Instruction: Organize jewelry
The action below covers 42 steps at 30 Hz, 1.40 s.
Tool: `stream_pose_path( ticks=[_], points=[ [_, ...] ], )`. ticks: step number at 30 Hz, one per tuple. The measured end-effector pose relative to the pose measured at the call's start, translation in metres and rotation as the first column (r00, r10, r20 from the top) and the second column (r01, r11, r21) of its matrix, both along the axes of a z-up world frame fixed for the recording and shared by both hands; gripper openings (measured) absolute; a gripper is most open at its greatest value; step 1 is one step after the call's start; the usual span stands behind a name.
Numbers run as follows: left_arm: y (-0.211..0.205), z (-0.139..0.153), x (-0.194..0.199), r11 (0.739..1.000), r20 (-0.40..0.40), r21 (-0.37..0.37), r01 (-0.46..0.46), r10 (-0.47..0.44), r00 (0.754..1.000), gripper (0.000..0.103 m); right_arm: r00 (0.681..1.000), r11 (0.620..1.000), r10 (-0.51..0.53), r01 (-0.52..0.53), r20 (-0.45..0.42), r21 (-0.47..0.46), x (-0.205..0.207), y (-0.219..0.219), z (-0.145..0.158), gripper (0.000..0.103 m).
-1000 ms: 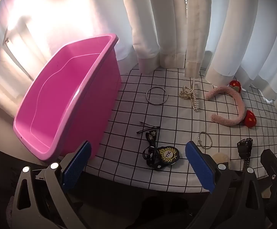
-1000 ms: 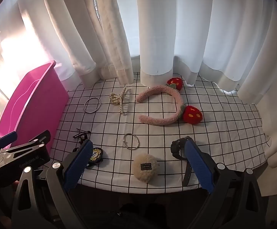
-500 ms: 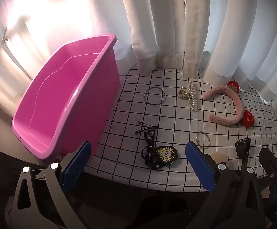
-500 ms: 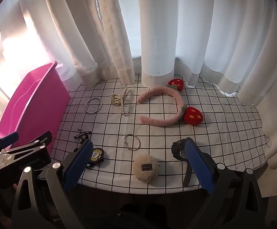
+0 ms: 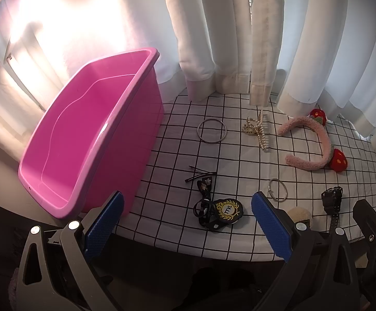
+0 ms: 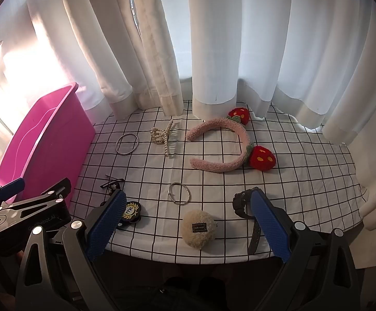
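An empty pink bin (image 5: 89,142) (image 6: 43,145) stands at the table's left. On the checked cloth lie a silver bangle (image 5: 211,131) (image 6: 127,143), a pearl claw clip (image 5: 256,132) (image 6: 163,140), a pink strawberry headband (image 5: 315,140) (image 6: 226,145), black bobby pins (image 5: 199,175), a black badge clip (image 5: 221,211) (image 6: 131,211), a small ring bracelet (image 5: 278,193) (image 6: 179,193), a fluffy cream puff (image 6: 199,228) and a black watch (image 5: 331,199) (image 6: 242,203). My left gripper (image 5: 188,225) and right gripper (image 6: 185,225) are both open and empty, held before the table's front edge.
White curtains (image 6: 214,51) hang close behind the table and drape onto its back edge. The table's front edge (image 5: 188,246) lies just beyond both grippers. The left gripper's body (image 6: 30,207) shows at the left in the right wrist view.
Both views have shifted slightly, as both grippers drew back and up a little from the table. Nothing on the table has moved and both grippers stay open.
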State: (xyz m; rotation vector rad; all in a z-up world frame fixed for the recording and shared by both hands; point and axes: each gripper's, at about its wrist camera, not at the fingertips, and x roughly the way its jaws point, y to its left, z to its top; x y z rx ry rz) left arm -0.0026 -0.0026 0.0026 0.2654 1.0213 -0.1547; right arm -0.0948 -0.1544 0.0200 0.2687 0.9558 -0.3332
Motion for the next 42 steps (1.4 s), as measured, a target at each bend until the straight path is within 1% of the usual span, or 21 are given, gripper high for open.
stream_pose_path(
  ticks=[7, 42],
  points=[
    [-0.0011, 0.0008, -0.0013, 1.000, 0.012, 0.006, 0.001, -0.001, 1.000, 0.097, 1.000, 1.000, 0.000, 0.000, 0.000, 0.000, -0.0004, 0.0005, -0.0003, 0.092],
    [0.0026, -0.0010, -0.0014, 1.000, 0.003, 0.003, 0.000, 0.000, 1.000, 0.097, 1.000, 1.000, 0.004, -0.004, 0.002, 0.015, -0.0024, -0.0007, -0.0027, 0.092]
  ],
)
